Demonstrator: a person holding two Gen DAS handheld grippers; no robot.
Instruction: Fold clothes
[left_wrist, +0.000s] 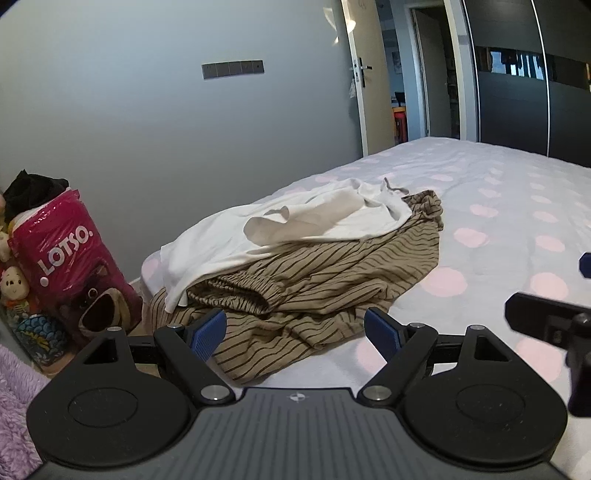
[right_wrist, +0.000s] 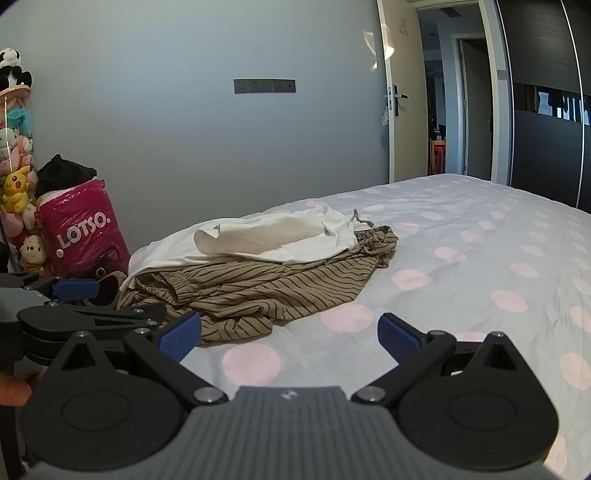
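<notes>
Hovering wide and empty, the left claw (left_wrist: 295, 330) and right claw (right_wrist: 290, 334) are facing a white garment (left_wrist: 229, 236) heaped on striped trousers (left_wrist: 314, 280) at the bed's (left_wrist: 498, 206) edge, likely needing the top piece lifted first.

left hand-held gripper (left_wrist: 295, 334): jaws wide, empty | right hand-held gripper (right_wrist: 290, 336): jaws wide, empty

Black hand-held gripper (left_wrist: 295, 330) w/ blue ribbed pads, silver screws, grey base.
</notes>
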